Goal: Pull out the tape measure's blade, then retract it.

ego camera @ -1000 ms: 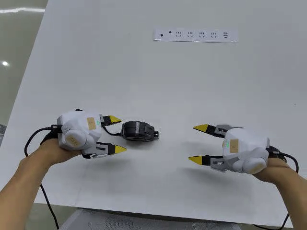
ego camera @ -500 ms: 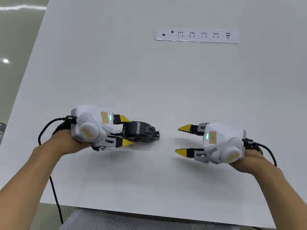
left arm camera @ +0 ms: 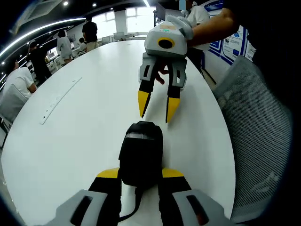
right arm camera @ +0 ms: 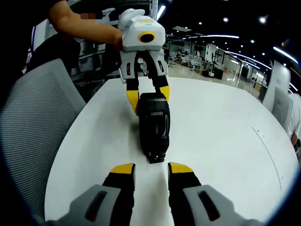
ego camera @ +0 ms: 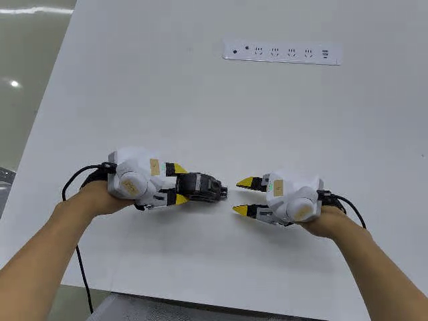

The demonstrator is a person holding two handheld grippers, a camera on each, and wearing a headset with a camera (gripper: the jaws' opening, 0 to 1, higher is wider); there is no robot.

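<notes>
Low in the head view, left of centre, the left gripper [ego camera: 179,184] had its jaws pressed against both sides of the tape measure [ego camera: 202,187]. The tape measure lay on the white table [ego camera: 200,100] with its blade not drawn out. Just right of it, the right gripper [ego camera: 242,196] faced the front of the case with its jaws apart, the blade's hook [right arm camera: 156,159] just ahead of its tips. To pull well, the right jaws likely needed to close squarely on that small hook, not on the case. The left gripper would brace the case flat, and the draw would run straight along the table. At the top of the frame a power strip [ego camera: 281,52] lay well apart from the work.
</notes>
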